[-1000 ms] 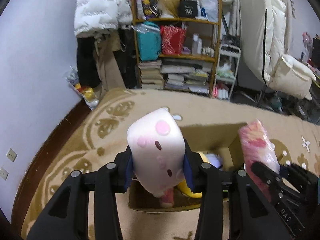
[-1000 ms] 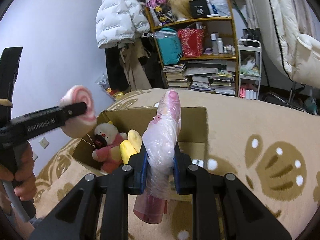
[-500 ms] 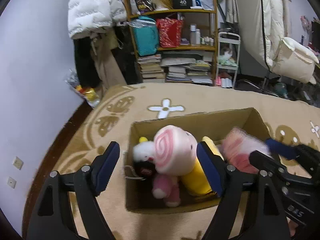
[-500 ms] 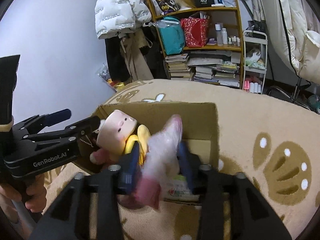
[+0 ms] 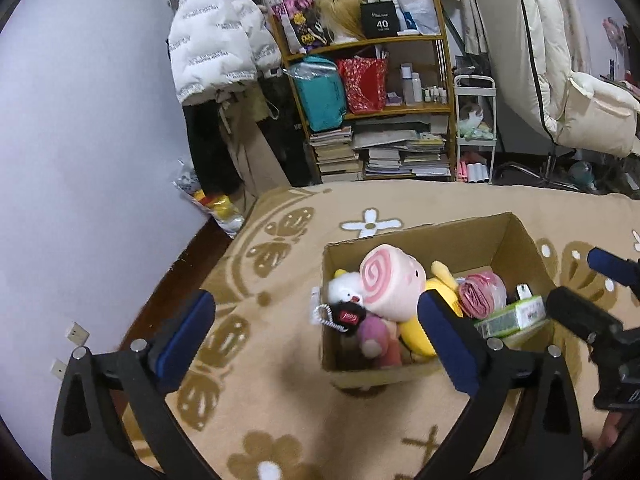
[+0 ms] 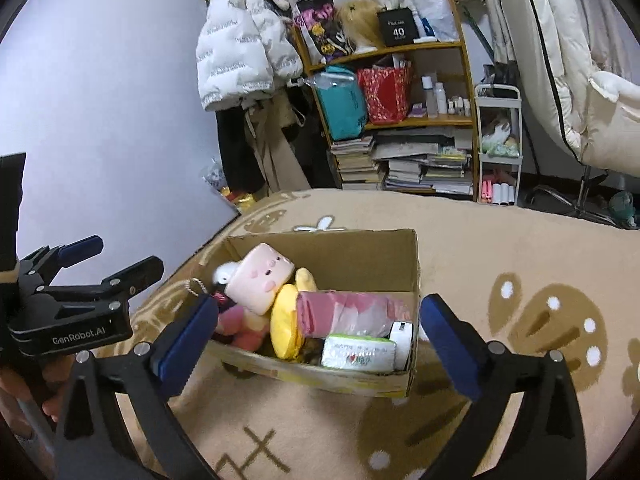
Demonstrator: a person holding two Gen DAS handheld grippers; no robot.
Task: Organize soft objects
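An open cardboard box (image 5: 520, 240) (image 6: 414, 264) sits on the tan carpet. In it lie a pink swirl-roll plush (image 5: 390, 280) (image 6: 260, 278), a yellow plush (image 5: 416, 332) (image 6: 284, 328), a white and pink doll (image 5: 346, 286), a pink plastic-wrapped bundle (image 5: 482, 294) (image 6: 352, 314) and a green tissue pack (image 5: 512, 318) (image 6: 358, 354). My left gripper (image 5: 312, 336) is open and empty, above the box's left front. My right gripper (image 6: 316, 342) is open and empty over the box's front; it also shows in the left wrist view (image 5: 592, 300).
A wooden shelf (image 5: 380, 108) with books, bags and bottles stands against the far wall beside hanging coats (image 5: 218, 52). A white cart (image 5: 474, 132) and a cream chair (image 5: 592, 120) stand to the right. A purple wall (image 5: 80, 140) runs along the left.
Both grippers opened and let go: the swirl-roll plush and the pink wrapped bundle dropped into the box. Both grippers then pulled back and up from the box.
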